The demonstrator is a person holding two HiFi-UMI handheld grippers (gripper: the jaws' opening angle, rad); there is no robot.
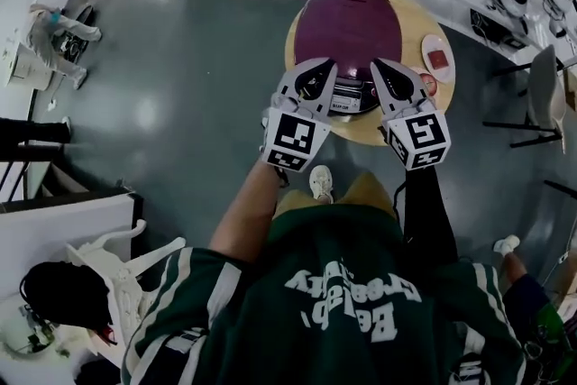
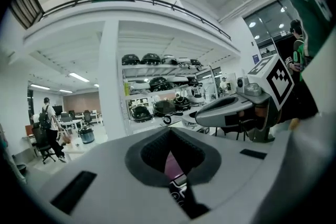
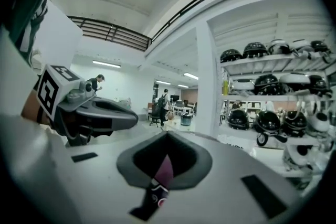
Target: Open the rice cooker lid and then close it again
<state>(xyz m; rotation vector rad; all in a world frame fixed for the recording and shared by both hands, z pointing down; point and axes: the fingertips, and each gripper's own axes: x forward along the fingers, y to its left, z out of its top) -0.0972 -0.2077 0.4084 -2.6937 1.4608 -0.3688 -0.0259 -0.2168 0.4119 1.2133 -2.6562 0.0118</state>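
Observation:
The rice cooker (image 1: 347, 27) stands on a round wooden table (image 1: 361, 132), its purple lid down and its control panel (image 1: 353, 95) facing me. Both grippers hover side by side over the cooker's front edge. My left gripper (image 1: 319, 69) is over the front left of the lid and my right gripper (image 1: 384, 68) over the front right. Each is shut with nothing held. In the left gripper view, the left gripper (image 2: 170, 136) shows only a sliver of purple lid (image 2: 172, 165) below. The right gripper (image 3: 167, 139) likewise shows a strip of lid (image 3: 164, 169).
A small plate (image 1: 438, 59) with something red lies on the table's right side. A dark chair (image 1: 541, 95) stands to the right and a white chair (image 1: 117, 275) at the lower left. Shelves (image 3: 273, 86) of dark round objects and a white pillar (image 2: 110, 76) stand beyond.

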